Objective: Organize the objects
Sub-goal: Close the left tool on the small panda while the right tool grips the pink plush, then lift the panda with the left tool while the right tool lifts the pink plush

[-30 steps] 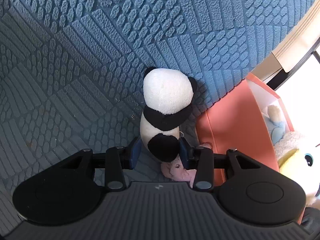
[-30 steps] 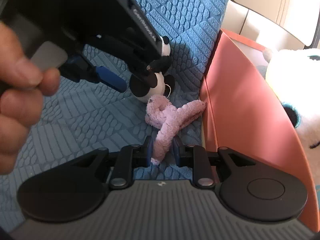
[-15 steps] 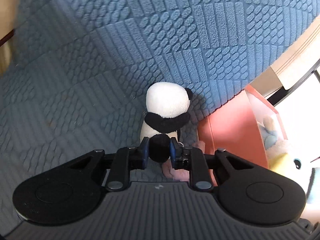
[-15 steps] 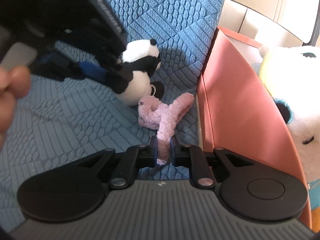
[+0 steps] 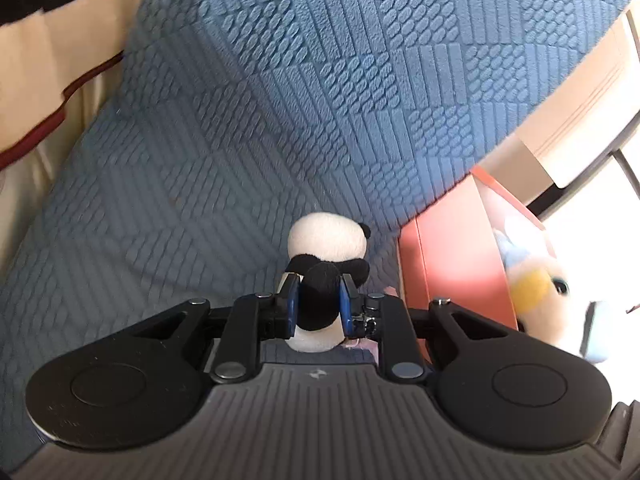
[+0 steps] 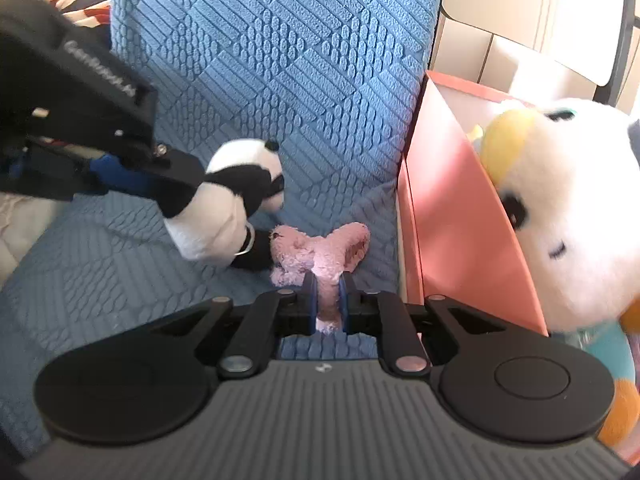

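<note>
Two plush toys held in grippers, blue textured sofa.

Left gripper (image 5: 318,306): jaws clamped on the black rear leg of the panda plush (image 6: 224,208), tilted over the sofa seat (image 6: 100,272). Right gripper (image 6: 327,300): jaws pinched on a limb of the pink plush (image 6: 320,254), just beside the panda. Orange box (image 6: 452,216) at right, containing a white duck plush (image 6: 568,216).
</note>
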The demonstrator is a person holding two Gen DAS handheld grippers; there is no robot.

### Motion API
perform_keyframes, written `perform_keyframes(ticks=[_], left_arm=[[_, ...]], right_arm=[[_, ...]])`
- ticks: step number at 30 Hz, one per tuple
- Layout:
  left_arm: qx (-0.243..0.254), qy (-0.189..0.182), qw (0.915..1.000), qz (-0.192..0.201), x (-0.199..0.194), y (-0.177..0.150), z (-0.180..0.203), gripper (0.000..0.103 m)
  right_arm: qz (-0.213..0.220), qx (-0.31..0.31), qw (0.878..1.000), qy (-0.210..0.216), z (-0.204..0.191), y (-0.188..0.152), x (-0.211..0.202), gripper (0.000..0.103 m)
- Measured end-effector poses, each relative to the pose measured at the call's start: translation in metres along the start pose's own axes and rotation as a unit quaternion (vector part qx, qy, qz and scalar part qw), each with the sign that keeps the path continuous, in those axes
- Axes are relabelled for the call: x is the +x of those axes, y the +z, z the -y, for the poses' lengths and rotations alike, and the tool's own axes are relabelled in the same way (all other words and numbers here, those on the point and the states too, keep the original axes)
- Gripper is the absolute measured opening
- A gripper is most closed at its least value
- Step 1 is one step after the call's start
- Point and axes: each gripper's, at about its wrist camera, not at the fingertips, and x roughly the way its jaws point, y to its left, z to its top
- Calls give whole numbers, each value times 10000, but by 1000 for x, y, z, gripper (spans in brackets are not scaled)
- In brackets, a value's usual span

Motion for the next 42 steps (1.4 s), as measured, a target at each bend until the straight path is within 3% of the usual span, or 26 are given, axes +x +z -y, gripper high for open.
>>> perform_keyframes(ticks=[10, 19, 21, 24, 25, 28, 35, 42], left_arm=[[186, 110, 9998, 14, -35, -48, 1, 24], [164, 228, 9988, -391, -31, -63, -2, 26], [109, 301, 9983, -488, -27, -61, -3, 34], [-35, 482, 9962, -728, -18, -57, -9, 62], [-127, 502, 9952, -834, -14, -56, -11, 67], [-284, 348, 9941, -992, -7, -55, -18, 68], [-283, 330, 9928, -1113, 4, -55, -19, 68], [-177, 315, 9918, -1228, 11, -56, -16, 68]], right_arm=[[-184, 60, 9994, 276, 1, -19, -40, 14], [-463, 334, 9976, 396, 12, -42, -55, 16], [-495, 409, 9968, 471, 13, -41, -52, 19], [-451, 449, 9962, 590, 12, -40, -49, 32], [-450, 453, 9960, 622, 10, -39, -47, 37], [-438, 446, 9960, 643, 7, -40, -48, 49], [-392, 472, 9963, 594, 3, -33, -42, 57], [-403, 591, 9962, 505, 4, -29, -29, 57]])
